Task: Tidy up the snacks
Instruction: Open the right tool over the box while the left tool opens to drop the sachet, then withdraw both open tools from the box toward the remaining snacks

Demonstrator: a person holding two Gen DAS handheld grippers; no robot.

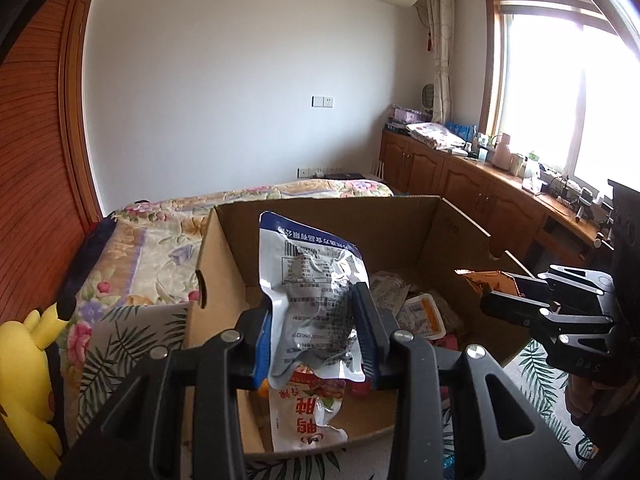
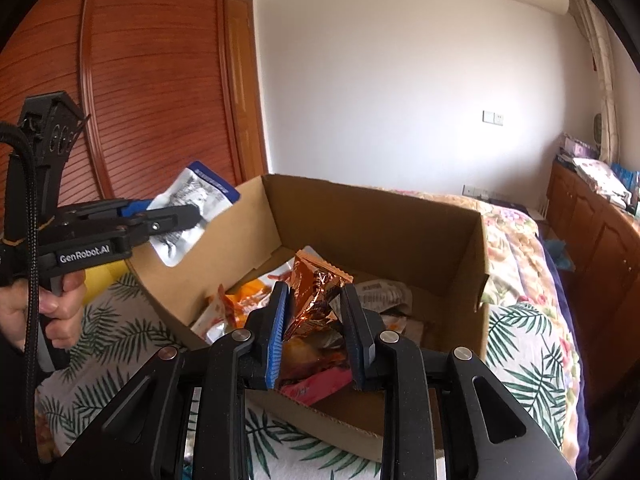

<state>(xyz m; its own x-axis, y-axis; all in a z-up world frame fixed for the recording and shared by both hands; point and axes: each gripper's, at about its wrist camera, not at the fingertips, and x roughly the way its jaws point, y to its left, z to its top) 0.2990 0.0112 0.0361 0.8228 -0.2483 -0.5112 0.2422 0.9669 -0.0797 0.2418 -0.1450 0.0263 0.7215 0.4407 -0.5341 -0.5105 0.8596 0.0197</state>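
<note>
Packets sit clamped in both hand-held grippers: silver pouch (image 1: 316, 304) left, copper wrapper (image 2: 316, 300) right.

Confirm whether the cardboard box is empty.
No, the brown cardboard box already holds several snack packets, including an orange-and-white packet.

My left gripper (image 1: 316, 320) is matt black plastic with ribbed blue pads, clamped on a crinkled, glossy silver foil pouch (image 1: 312, 300). My right gripper (image 2: 316, 332) pinches a shiny copper foil packet (image 2: 316, 300). Below both, the cardboard box (image 2: 380, 220) looks dull, rough brown; beside it, the wooden wardrobe (image 2: 152, 80) is slatted and semi-gloss.
</note>
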